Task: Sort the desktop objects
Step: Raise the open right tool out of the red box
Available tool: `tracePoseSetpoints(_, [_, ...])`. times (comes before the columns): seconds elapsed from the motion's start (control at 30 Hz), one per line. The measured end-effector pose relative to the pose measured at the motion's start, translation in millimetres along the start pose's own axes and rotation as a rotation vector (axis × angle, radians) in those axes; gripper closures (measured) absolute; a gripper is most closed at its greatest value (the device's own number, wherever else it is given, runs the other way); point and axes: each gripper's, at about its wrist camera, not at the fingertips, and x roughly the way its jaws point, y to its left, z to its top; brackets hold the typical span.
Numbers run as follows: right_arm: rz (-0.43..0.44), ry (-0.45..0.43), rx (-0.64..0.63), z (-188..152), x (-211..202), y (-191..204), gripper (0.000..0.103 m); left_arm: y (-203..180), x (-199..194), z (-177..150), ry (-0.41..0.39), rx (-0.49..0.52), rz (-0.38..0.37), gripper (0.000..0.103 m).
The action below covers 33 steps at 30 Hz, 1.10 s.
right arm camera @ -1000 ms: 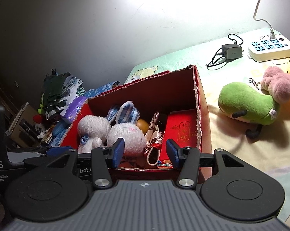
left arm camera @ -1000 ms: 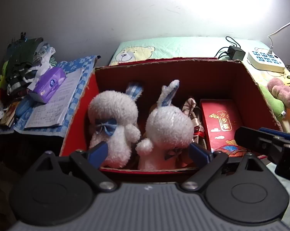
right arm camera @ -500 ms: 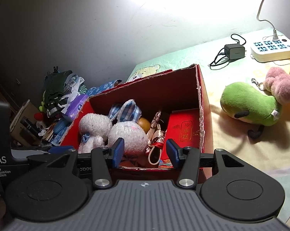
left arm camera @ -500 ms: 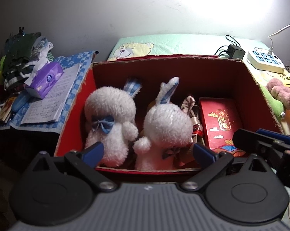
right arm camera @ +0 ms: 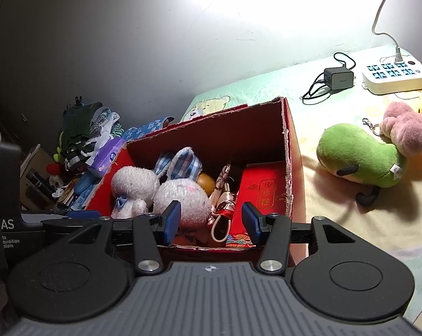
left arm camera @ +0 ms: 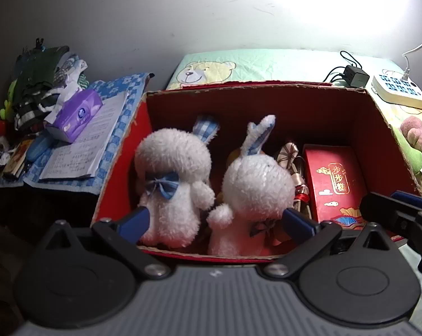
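I am looking down over a bed [right arm camera: 351,224] covered in a pale green sheet printed with cartoon bears, pushed against a plain grey wall [left arm camera: 155,28] lit by a bright lamp glare at the upper right. Left of the bed, a blue checked cloth [left arm camera: 118,128] carries an open notebook [left arm camera: 85,145], a purple tissue pack [left arm camera: 76,114] and a heap of dark clothes.

An open red cardboard box [left arm camera: 379,128] sits on the bed near its left edge. Inside I count two white plush rabbits: the left rabbit [left arm camera: 174,184] with a blue bow, and the right rabbit [left arm camera: 253,190] beside it, touching. Both stand roughly upright, checked ears pointing up toward the box's far wall. One flat red gift box [left arm camera: 334,182] lies along the box's right wall, its long axis running near to far. Between it and the rabbits are a patterned pouch and one orange ball [right arm camera: 205,183].

Outside, well apart toward the bed's right edge, lie one green plush [right arm camera: 359,154], long axis across the bed, touching one pink plush [right arm camera: 407,131]. Near the wall are one charger [right arm camera: 338,78] and one white power strip [right arm camera: 393,75].

My left gripper [left arm camera: 213,221] is spread wide, holding nothing, over the box's near edge. My right gripper [right arm camera: 211,224] is also parted and empty, above the same edge.
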Motion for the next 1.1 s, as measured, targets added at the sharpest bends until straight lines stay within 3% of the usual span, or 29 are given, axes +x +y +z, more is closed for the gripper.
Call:
tracePoseSetpoints(0.63, [0.000, -0.012, -0.028, 1, -8, -1, 0.051, -1, -1, 0, 0.004, -0.007, 0.035, 0.002])
tracePoseSetpoints(1.1, [0.037, -0.054, -0.045, 3, -26, -4, 0.051, -7, -22, 3, -0.042, -0.018, 0.058, 0.002])
